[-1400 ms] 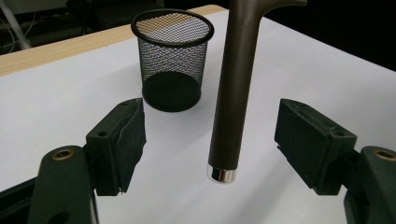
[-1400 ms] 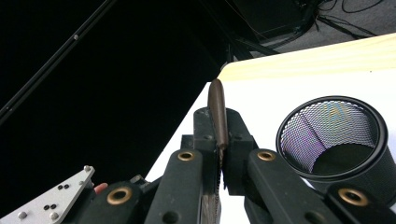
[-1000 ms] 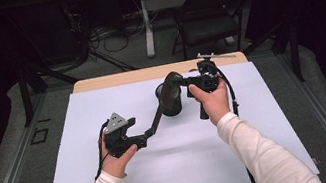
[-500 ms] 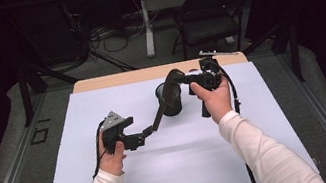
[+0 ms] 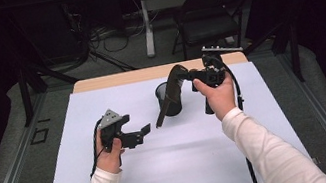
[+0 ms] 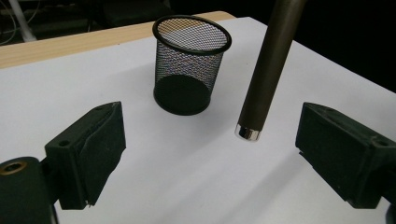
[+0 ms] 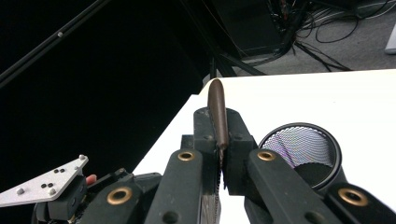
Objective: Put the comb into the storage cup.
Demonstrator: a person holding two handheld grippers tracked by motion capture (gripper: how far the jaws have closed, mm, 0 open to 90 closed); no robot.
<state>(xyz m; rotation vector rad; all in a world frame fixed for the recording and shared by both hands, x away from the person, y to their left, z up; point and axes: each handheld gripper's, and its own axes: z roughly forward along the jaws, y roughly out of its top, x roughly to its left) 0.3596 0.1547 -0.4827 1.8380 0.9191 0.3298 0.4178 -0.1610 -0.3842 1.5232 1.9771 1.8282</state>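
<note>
Nearest, sleeved forearms rising from the bottom edge over the white sheet (image 5: 175, 170) covering the table (image 5: 113, 80). Left gripper (image 5: 144, 132) held low over the sheet at left, cable trailing back along the wrist, grey plate (image 5: 110, 117) on top; jaws just been opening, now spread wide with nothing between them. Seen along those jaws: two black pads (image 6: 95, 154) far apart, bare sheet between, and beyond them the silver-capped lower end of the pen (image 6: 268, 79) hanging clear of both pads and above the sheet. Farther in, right gripper (image 5: 187, 75) raised above the sheet, clamped tight on the upper part of the pen (image 5: 168, 98), a dark brown stick slanting down and toward the left gripper. In the right gripper view, pen (image 7: 218, 116) pinched between the closed jaws, tip pointing away. Just beyond the pen, cup (image 5: 170, 99), black mesh, upright on the sheet, open mouth up; pen crossing in front of it, not inside. Past the table, a chair (image 5: 211, 17) and loose cables (image 5: 100, 36) on the dark floor.
</note>
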